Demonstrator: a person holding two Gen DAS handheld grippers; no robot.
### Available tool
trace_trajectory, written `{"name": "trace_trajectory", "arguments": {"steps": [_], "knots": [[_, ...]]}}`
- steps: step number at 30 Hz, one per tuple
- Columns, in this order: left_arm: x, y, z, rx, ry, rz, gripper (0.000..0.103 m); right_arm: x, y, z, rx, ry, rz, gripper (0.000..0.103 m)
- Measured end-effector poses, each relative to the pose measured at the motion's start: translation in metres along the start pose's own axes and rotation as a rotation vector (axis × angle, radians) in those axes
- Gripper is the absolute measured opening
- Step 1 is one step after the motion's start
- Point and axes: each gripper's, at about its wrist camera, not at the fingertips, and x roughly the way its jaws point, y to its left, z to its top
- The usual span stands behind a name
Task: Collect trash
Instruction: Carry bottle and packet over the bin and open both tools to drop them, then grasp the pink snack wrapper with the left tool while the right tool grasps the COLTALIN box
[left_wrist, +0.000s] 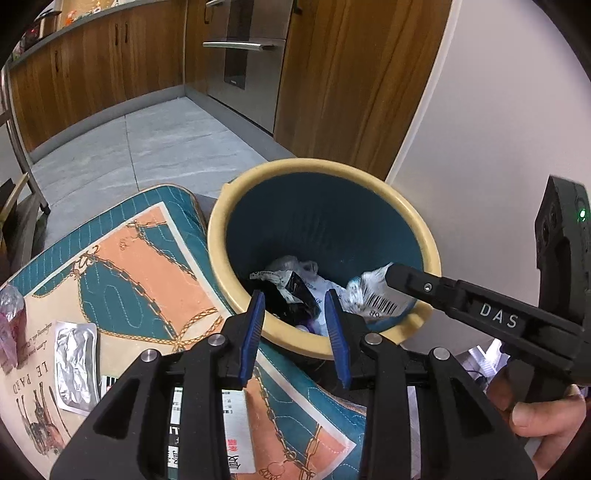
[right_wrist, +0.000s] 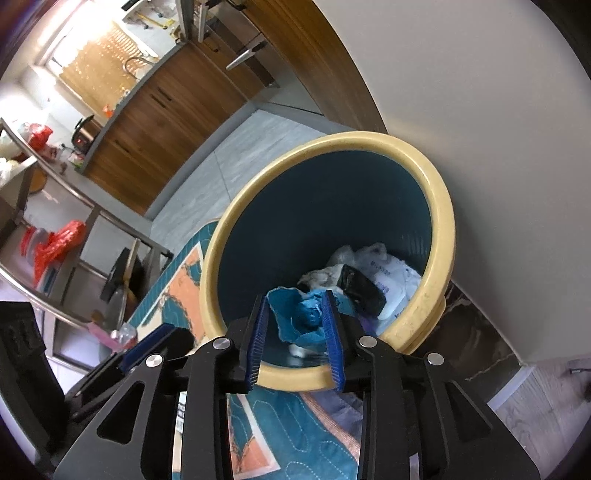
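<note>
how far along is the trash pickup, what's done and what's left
Done: wrappers and a dark box already lie in the bin. In hand: the right hand-held gripper is over the bin with a crumpled blue wrapper between its parted pads. Left: a foil pack and paper slips on the mat.

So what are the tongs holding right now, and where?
Left tongs: nothing. Right tongs have a crumpled blue wrapper between the pads, above the bin; whether they grip it cannot be told.

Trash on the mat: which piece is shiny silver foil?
The silver blister pack, lying flat on the mat left of the left gripper; the pink wrapper sits further left.
</note>
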Motion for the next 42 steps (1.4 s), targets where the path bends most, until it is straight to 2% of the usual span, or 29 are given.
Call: {"name": "trace_trajectory", "arguments": {"steps": [3,6,8,13,29,38,42], "knots": [[-0.008,0.006,-0.001,-0.011,-0.014,0.003,0.035,-0.001,-0.001,0.0,0.003,-0.004,0.0,0.032],[-0.019,0.014,-0.004,-0.032,-0.034,0.012,0.041,-0.002,-0.001,-0.001,0.005,-0.006,0.004,0.034],[-0.026,0.021,-0.008,-0.048,-0.045,0.016,0.047,-0.003,0.0,0.0,0.001,-0.013,0.005,0.037],[-0.042,0.045,-0.025,-0.083,-0.056,0.056,0.054,-0.005,0.009,-0.002,-0.027,-0.024,0.019,0.047],[-0.098,0.15,-0.081,-0.252,-0.071,0.223,0.063,-0.001,0.05,-0.02,-0.21,-0.001,0.075,0.063],[-0.123,0.228,-0.099,-0.363,-0.074,0.371,0.063,0.005,0.067,-0.029,-0.284,0.029,0.101,0.063],[-0.124,0.251,-0.093,-0.378,-0.082,0.398,0.063,0.008,0.082,-0.037,-0.345,0.052,0.128,0.063]]}}
